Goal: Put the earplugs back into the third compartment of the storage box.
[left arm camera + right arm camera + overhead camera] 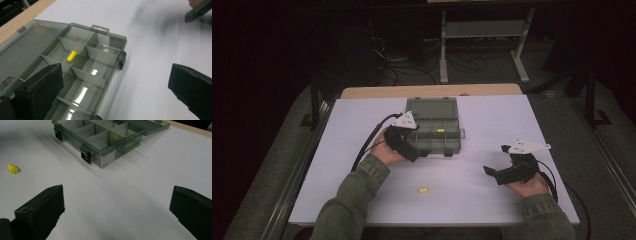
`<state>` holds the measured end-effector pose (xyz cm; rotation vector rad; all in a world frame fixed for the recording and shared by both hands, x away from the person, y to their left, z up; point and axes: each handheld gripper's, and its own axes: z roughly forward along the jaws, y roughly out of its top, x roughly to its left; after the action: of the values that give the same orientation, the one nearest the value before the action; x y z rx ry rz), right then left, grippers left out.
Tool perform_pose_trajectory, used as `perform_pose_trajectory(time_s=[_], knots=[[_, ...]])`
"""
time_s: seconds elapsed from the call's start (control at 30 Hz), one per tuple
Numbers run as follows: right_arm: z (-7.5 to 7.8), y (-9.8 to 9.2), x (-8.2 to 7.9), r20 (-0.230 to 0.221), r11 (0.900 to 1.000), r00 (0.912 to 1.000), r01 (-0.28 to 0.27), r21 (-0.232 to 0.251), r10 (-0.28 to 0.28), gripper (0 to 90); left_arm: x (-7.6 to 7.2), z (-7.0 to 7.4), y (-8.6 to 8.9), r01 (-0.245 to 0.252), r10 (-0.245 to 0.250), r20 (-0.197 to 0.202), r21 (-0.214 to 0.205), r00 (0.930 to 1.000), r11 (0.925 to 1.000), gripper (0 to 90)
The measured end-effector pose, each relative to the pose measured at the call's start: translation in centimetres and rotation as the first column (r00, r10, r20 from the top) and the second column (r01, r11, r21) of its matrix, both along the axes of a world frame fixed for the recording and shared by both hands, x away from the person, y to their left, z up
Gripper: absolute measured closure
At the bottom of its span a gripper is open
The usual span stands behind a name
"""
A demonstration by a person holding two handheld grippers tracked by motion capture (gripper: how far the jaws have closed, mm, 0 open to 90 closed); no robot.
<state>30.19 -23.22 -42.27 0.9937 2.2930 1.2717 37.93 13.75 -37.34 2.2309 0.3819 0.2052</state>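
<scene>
A smoky grey compartment box [447, 120] lies open at the table's middle back, lid [430, 105] flat behind it. One yellow plug [440, 130] rests in a compartment, seen up close as the plug [72, 56] in the box [82, 65]. A second yellow plug [423, 190] lies loose on the white table near the front, also the plug [13, 168] left of the box [100, 137]. My left gripper [418, 149] [116, 75] hovers open at the box's front left corner. My right gripper [495, 160] [117, 195] is open and holds nothing, right of the box.
The white tabletop [492, 115] has a wooden strip [432, 90] along its far edge. Beyond it the floor holds cables and a white metal stand [482, 35]. The right gripper's tip [197, 11] shows far off in the left gripper view.
</scene>
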Motion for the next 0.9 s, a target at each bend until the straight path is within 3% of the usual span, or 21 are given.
perform_pose_trajectory(time_s=[0.3,0.47,0.9], knots=[[0.0,0.1,0.0,-0.001,1.0,1.0,-0.002,-0.004,0.002,0.0,-2.1,-0.7,0.5,0.022,-0.022,-0.004,-0.003,0.9998,0.9998,0.0],[0.0,0.0,0.1,-0.003,1.0,1.0,0.0,-0.004,0.0,0.0,-3.5,-1.1,0.8,0.038,-0.038,-0.011,-0.024,0.9992,0.999,0.0],[-0.1,0.1,0.1,-0.007,1.0,1.0,-0.002,-0.008,0.002,0.0,-6.1,-2.5,0.4,0.094,-0.093,-0.026,0.012,0.9953,0.9955,0.0]])
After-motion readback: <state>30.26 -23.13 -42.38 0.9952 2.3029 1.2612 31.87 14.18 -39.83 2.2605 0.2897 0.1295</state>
